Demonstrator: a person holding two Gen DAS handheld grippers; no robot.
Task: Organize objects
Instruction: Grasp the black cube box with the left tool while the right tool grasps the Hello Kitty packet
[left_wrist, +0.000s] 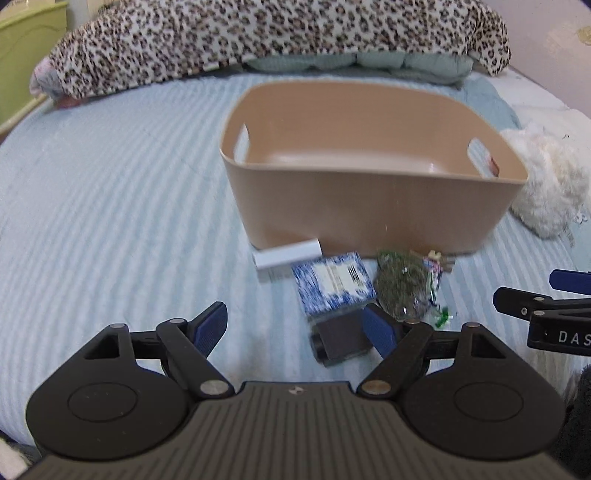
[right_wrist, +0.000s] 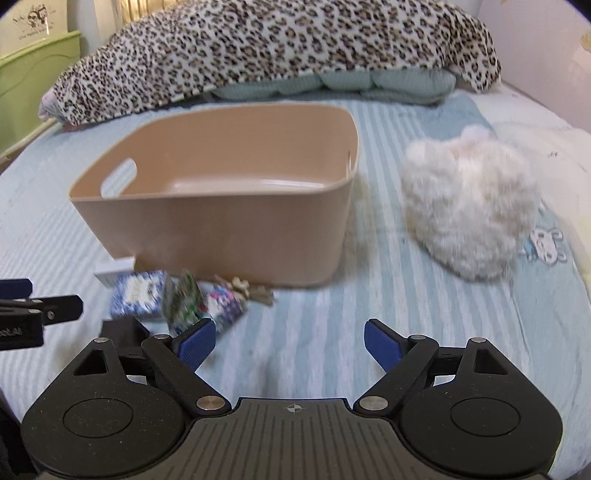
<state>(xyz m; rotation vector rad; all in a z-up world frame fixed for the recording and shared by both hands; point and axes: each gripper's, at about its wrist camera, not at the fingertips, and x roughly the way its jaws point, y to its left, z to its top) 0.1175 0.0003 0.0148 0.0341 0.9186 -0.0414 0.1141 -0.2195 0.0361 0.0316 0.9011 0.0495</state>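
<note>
An empty tan plastic bin (left_wrist: 369, 206) (right_wrist: 236, 236) stands on the striped bed. In front of it lie a white box (left_wrist: 286, 256), a blue-and-white patterned box (left_wrist: 332, 284) (right_wrist: 136, 295), a clear bag of green stuff (left_wrist: 402, 290) (right_wrist: 183, 301), a small black box (left_wrist: 341, 339) and a bunch of keys (right_wrist: 247, 290). A white plush toy (right_wrist: 469, 210) (left_wrist: 550, 177) lies right of the bin. My left gripper (left_wrist: 295, 330) is open and empty, just short of the black box. My right gripper (right_wrist: 290, 343) is open and empty over bare bedding.
A leopard-print blanket (left_wrist: 258, 37) and a pale green pillow (right_wrist: 332, 86) lie across the head of the bed. A green headboard (right_wrist: 37, 81) stands at the far left. The striped sheet (left_wrist: 110, 203) stretches left of the bin.
</note>
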